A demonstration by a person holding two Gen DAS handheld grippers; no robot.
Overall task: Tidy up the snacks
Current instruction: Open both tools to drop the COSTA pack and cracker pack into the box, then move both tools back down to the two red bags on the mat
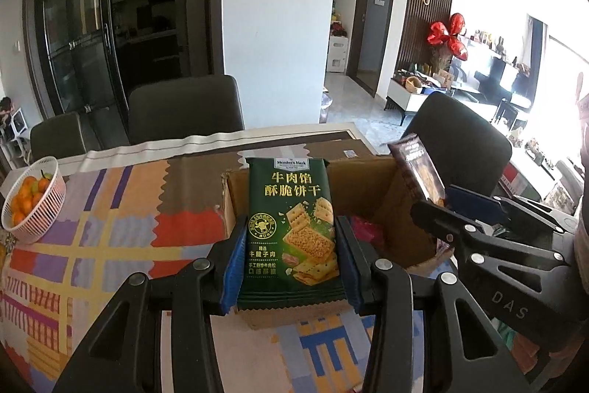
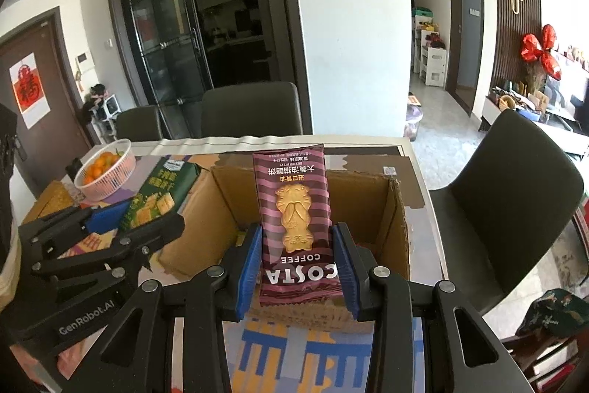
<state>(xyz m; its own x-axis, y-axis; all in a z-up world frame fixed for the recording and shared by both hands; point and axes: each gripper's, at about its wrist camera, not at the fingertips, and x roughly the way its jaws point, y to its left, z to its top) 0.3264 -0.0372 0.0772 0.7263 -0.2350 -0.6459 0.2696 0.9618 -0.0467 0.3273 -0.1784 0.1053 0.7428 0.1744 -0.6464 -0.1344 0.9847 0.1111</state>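
In the left wrist view my left gripper (image 1: 291, 260) is shut on a green cracker packet (image 1: 294, 216), held upright over the near wall of an open cardboard box (image 1: 368, 183). My right gripper (image 1: 441, 209) shows at the right, holding a brown packet (image 1: 416, 168) above the box's right side. In the right wrist view my right gripper (image 2: 296, 260) is shut on that brown-and-pink striped Costa biscuit packet (image 2: 294, 209), over the cardboard box (image 2: 232, 197). The left gripper (image 2: 136, 220) with the green packet (image 2: 158, 194) is at the left.
The box stands on a table with a colourful patchwork cloth (image 1: 110, 227). A white basket of oranges (image 1: 33, 201) sits at the far left. Something pink (image 1: 364, 227) lies inside the box. Dark chairs (image 1: 184, 109) stand behind the table and one (image 2: 515, 194) at its right.
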